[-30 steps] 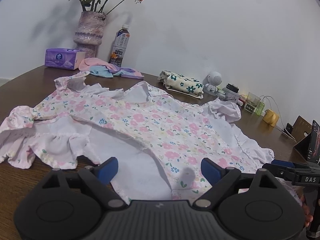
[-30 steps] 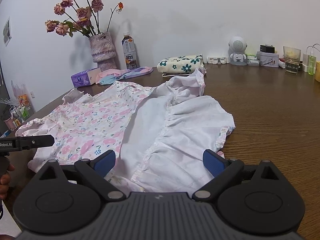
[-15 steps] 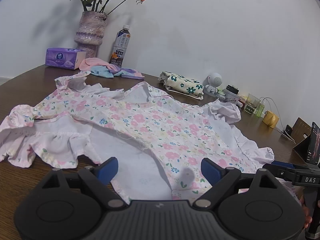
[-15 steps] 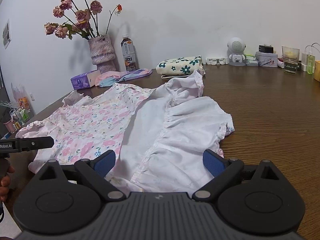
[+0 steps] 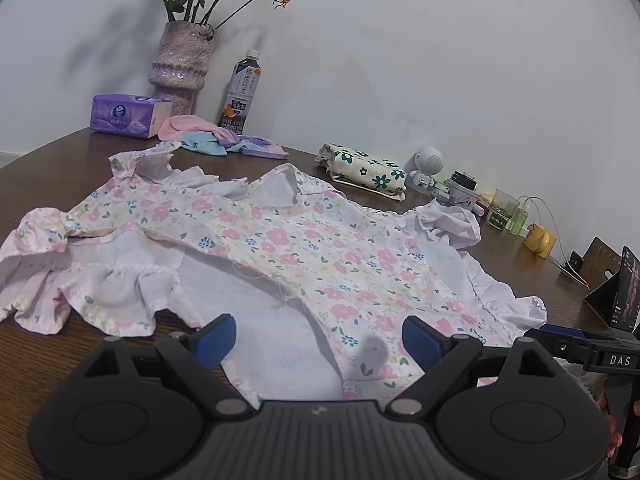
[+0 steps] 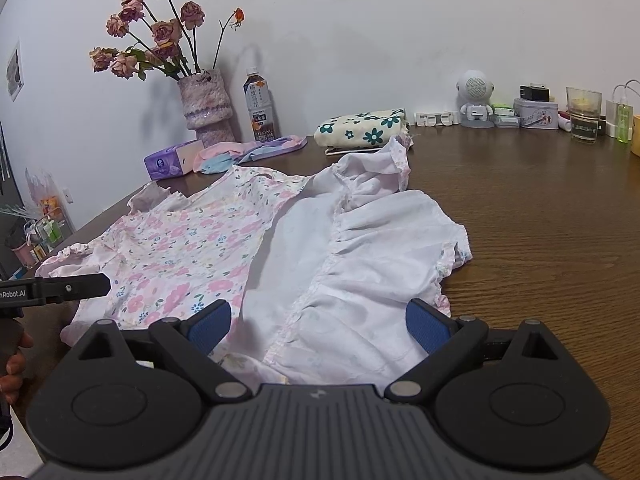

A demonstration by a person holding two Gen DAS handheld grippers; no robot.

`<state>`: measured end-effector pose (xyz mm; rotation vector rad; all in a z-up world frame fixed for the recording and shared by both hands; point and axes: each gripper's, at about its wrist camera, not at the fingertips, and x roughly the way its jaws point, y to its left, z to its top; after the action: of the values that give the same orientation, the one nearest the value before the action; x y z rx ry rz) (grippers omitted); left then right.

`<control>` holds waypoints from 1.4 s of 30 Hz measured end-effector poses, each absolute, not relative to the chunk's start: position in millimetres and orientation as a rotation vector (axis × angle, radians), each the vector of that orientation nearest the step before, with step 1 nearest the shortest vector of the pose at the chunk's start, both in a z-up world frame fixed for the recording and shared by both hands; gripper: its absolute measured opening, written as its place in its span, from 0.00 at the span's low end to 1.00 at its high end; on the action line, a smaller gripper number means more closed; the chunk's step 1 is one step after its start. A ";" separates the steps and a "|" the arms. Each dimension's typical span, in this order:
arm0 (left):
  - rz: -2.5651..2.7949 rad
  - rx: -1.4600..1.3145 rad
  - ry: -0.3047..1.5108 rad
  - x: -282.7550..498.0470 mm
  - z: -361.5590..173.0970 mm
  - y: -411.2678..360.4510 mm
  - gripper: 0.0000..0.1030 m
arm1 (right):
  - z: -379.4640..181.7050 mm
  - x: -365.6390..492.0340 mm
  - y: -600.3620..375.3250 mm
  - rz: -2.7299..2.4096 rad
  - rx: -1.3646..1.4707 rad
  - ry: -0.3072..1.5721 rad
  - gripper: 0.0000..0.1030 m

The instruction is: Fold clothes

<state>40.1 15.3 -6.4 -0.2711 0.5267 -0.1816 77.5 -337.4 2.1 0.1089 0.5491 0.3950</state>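
The dress (image 5: pixel 304 248) lies spread across the middle of the brown table (image 6: pixel 540 208), floral panel toward the centre of the left-wrist frame, with both side flaps turned over so the white lining shows at lower left there and across the centre-right of the right-wrist frame. It looks thin, light and limp: cotton-like cloth with gathered ruffles that will drape, bunch and slide easily on the wood, with nothing stiff or fragile about it. The left gripper (image 5: pixel 318 334) sits at the bottom of its frame over the near hem, fingers spread wide and holding nothing; the right gripper (image 6: pixel 318 322) is likewise wide open and empty above the white flap. Best holds, I judge, are the hem corners or the ruffle seam (image 6: pixel 320 276), where doubled cloth gives the pads something to pinch; a single layer mid-panel would likely slip or drag the layer beneath.
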 end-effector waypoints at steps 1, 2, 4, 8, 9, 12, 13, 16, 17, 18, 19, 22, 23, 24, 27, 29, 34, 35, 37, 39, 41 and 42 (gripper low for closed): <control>-0.182 -0.272 0.526 39.9 -6.5 15.7 0.87 | 2.2 77.5 -337.2 0.395 0.109 0.549 0.93; -0.182 -0.273 0.526 40.0 -6.4 15.8 0.87 | 2.2 77.5 -337.2 0.395 0.109 0.549 0.93; -0.182 -0.273 0.526 40.3 -6.3 15.7 0.87 | 1.9 77.4 -337.1 0.396 0.109 0.549 0.93; -0.183 -0.276 0.525 40.6 -6.3 15.7 0.87 | 2.0 77.4 -337.0 0.397 0.110 0.551 0.93; -0.183 -0.276 0.525 40.5 -6.3 15.7 0.87 | 2.1 77.5 -337.1 0.397 0.110 0.551 0.93; -0.183 -0.277 0.524 40.5 -6.4 15.7 0.87 | 2.2 77.8 -337.0 0.397 0.111 0.551 0.93; -0.183 -0.278 0.524 40.4 -6.4 15.7 0.87 | 2.3 77.7 -336.8 0.397 0.112 0.551 0.93; -0.183 -0.279 0.523 40.2 -6.5 15.5 0.87 | 2.2 77.9 -336.6 0.397 0.114 0.552 0.93; -0.183 -0.280 0.523 40.0 -6.6 15.5 0.87 | 2.1 78.0 -336.5 0.397 0.115 0.553 0.93; -0.183 -0.281 0.523 39.9 -6.6 15.5 0.87 | 2.1 78.0 -336.2 0.397 0.114 0.553 0.93; -0.183 -0.281 0.523 39.8 -6.6 15.5 0.87 | 2.0 77.9 -336.1 0.396 0.115 0.553 0.93; -0.183 -0.282 0.523 39.6 -6.5 15.5 0.88 | 1.9 77.7 -336.2 0.397 0.115 0.554 0.93; -0.183 -0.282 0.523 39.8 -6.5 15.4 0.88 | 2.0 77.6 -336.2 0.396 0.116 0.553 0.93; -0.183 -0.282 0.523 39.8 -6.5 15.4 0.88 | 2.1 77.7 -336.1 0.396 0.116 0.553 0.93; -0.183 -0.284 0.522 40.4 -6.2 15.2 0.88 | 2.0 77.8 -335.6 0.395 0.115 0.551 0.93; -0.183 -0.285 0.522 40.5 -6.4 15.3 0.88 | 1.8 77.8 -335.5 0.396 0.115 0.552 0.93; -0.184 -0.285 0.522 40.3 -7.0 16.4 0.88 | 1.5 77.9 -336.1 0.398 0.118 0.553 0.93; -0.184 -0.285 0.522 40.3 -7.1 16.6 0.88 | 1.4 77.9 -336.3 0.399 0.119 0.553 0.93; -0.184 -0.285 0.522 40.6 -7.1 16.4 0.88 | 1.3 77.8 -336.7 0.400 0.121 0.554 0.93; -0.184 -0.284 0.522 40.7 -7.0 16.2 0.88 | 1.3 78.2 -337.0 0.402 0.123 0.556 0.93; -0.185 -0.284 0.522 40.8 -6.8 16.1 0.88 | 1.3 78.7 -337.1 0.404 0.124 0.558 0.93; -0.185 -0.285 0.522 40.8 -6.8 16.2 0.88 | 1.3 79.0 -337.0 0.405 0.125 0.560 0.93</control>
<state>40.8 16.2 -6.8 -0.2854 0.5220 -0.1852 79.0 -337.0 1.3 0.1245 0.5597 0.4054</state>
